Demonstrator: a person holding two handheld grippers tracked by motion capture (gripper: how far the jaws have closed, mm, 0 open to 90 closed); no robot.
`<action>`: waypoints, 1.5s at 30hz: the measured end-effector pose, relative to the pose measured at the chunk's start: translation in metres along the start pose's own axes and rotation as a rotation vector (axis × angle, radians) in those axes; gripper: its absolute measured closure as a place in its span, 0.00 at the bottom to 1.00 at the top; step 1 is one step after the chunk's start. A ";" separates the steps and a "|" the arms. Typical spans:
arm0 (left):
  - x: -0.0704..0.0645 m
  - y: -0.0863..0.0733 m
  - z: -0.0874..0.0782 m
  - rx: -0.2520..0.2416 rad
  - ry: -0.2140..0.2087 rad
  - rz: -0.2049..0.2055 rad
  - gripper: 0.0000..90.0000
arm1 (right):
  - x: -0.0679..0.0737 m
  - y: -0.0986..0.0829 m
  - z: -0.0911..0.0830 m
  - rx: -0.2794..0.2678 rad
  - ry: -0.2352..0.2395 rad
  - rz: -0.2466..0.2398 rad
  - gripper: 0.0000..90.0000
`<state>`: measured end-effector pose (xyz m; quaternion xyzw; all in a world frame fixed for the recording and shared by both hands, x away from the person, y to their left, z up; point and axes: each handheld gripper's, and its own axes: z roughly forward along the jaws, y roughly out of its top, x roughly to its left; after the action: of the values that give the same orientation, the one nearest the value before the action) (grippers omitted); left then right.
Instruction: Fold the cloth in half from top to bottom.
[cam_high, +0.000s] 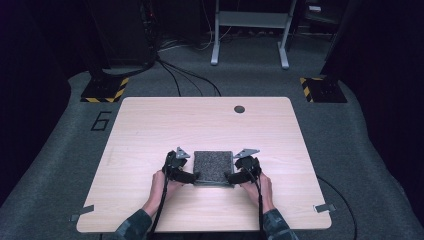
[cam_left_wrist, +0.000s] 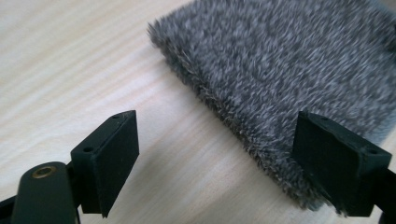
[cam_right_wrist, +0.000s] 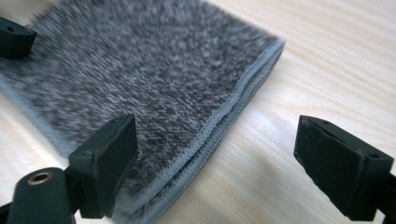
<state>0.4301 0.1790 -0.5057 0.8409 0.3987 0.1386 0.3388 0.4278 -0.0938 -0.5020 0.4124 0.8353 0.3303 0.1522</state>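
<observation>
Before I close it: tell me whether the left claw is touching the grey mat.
Cannot tell. In the left gripper view the left claw stands open astride the mat edge; one jaw overlaps the pile, but no contact or gap shows plainly.

the high view is looking forward and down from above the person's side, taking in the whole bench (cam_high: 150, 125) from afar. each gripper view is riding low, looking along its own jaws, very near the mat (cam_left_wrist: 289, 60). all three are sharing the mat (cam_high: 213, 167) and the bench (cam_right_wrist: 336, 70) around it.
</observation>
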 end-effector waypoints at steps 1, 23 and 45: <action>0.002 0.001 -0.008 -0.011 0.005 0.010 0.16 | -0.001 0.000 -0.005 -0.010 0.004 0.003 0.13; 0.026 -0.029 -0.080 -0.092 0.092 -0.016 0.13 | -0.036 -0.047 -0.093 -0.165 -0.055 0.091 0.08; 0.077 -0.119 -0.105 -0.068 0.249 -0.198 0.11 | -0.089 -0.130 -0.120 -0.127 -0.209 0.262 0.08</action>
<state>0.3586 0.3402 -0.5130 0.7619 0.5137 0.2212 0.3267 0.3430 -0.2727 -0.5035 0.5394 0.7314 0.3546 0.2198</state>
